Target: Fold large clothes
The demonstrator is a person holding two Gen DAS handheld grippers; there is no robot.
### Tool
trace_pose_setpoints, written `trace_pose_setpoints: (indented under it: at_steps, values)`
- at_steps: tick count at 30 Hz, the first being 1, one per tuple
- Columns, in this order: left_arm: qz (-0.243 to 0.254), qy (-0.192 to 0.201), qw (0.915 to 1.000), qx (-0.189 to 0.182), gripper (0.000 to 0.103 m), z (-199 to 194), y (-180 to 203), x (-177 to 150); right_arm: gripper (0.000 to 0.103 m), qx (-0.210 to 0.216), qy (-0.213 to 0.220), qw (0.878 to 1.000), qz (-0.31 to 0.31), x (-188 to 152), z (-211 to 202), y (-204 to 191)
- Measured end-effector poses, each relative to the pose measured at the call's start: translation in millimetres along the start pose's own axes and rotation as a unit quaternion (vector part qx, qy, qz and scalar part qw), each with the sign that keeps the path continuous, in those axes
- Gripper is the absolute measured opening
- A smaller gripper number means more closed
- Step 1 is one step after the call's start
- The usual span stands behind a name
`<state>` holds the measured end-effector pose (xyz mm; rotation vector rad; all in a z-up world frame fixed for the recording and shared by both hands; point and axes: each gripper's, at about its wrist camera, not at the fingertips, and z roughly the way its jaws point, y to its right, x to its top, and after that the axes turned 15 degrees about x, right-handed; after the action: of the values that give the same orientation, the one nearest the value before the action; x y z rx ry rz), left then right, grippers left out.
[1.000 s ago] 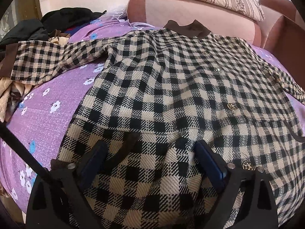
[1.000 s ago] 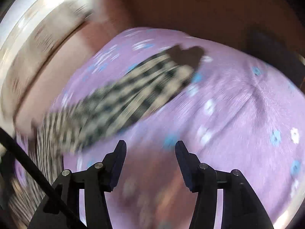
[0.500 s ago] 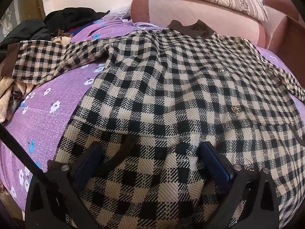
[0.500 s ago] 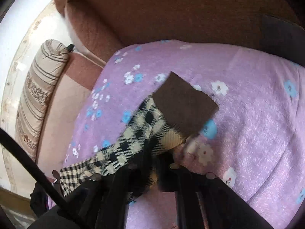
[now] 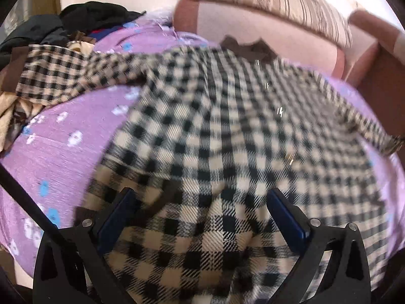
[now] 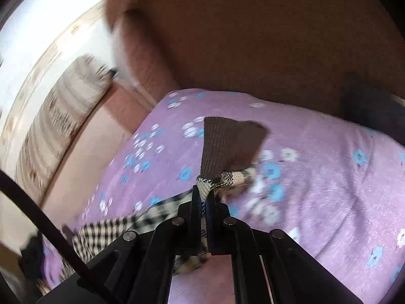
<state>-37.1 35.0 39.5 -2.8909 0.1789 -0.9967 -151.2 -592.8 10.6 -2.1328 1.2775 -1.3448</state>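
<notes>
A large black-and-beige checked coat (image 5: 215,131) with a brown collar (image 5: 248,48) lies spread on a purple flowered cover (image 5: 63,152). My left gripper (image 5: 200,205) is open, its blue-padded fingers (image 5: 286,215) resting on the hem area of the coat, fabric bunched between them. My right gripper (image 6: 202,200) is shut on the coat's right sleeve (image 6: 217,177) just behind its brown cuff (image 6: 230,144), which stands up above the purple cover (image 6: 316,177). The sleeve trails back to the lower left in the right wrist view.
A pile of dark and tan clothes (image 5: 50,33) lies at the far left, under the coat's left sleeve (image 5: 63,73). A pink sofa back (image 5: 253,25) with a striped cushion (image 5: 278,2) runs behind. A brown armrest (image 6: 253,38) rises beyond the cuff.
My right gripper has closed on the sleeve near the cuff and lifted it; the cuff now stands up. My left gripper stays open on the hem; its view has shifted slightly and is blurred.
</notes>
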Motion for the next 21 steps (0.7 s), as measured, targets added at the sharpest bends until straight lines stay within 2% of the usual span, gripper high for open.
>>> trace_pose_setpoints:
  at_steps: [5,9,12,15,17,19,21]
  values:
    - [-0.031,0.058,0.9977,0.015,0.103,-31.7,-35.8,36.9,0.003,0.039,-0.050,0.992,-0.107,-30.7,14.8,-86.3]
    - [-0.043,0.091,0.9937,0.049,0.103,-31.4,-65.3,66.2,0.003,0.084,-0.100,0.975,-0.180,-72.7,38.9,-171.2]
    - [-0.064,0.120,0.9863,0.094,0.103,-22.3,-91.7,80.8,0.003,0.114,-0.138,0.957,-0.228,-120.1,62.6,-240.1]
    - [-0.101,0.122,0.9810,0.113,0.103,-10.3,-120.7,80.5,0.003,0.136,-0.178,0.940,-0.258,-177.4,87.4,-295.3]
    - [-0.120,0.103,0.9807,0.115,0.103,0.7,-139.1,83.4,0.003,0.146,-0.202,0.926,-0.283,-217.9,101.9,-327.5]
    - [-0.138,0.092,0.9806,0.104,0.103,6.7,-156.6,85.9,0.003,0.150,-0.226,0.910,-0.314,-263.3,118.5,-358.9]
    - [-0.159,0.092,0.9763,0.115,0.103,11.5,-171.6,88.2,0.003,0.152,-0.245,0.894,-0.343,-303.0,130.4,-379.6]
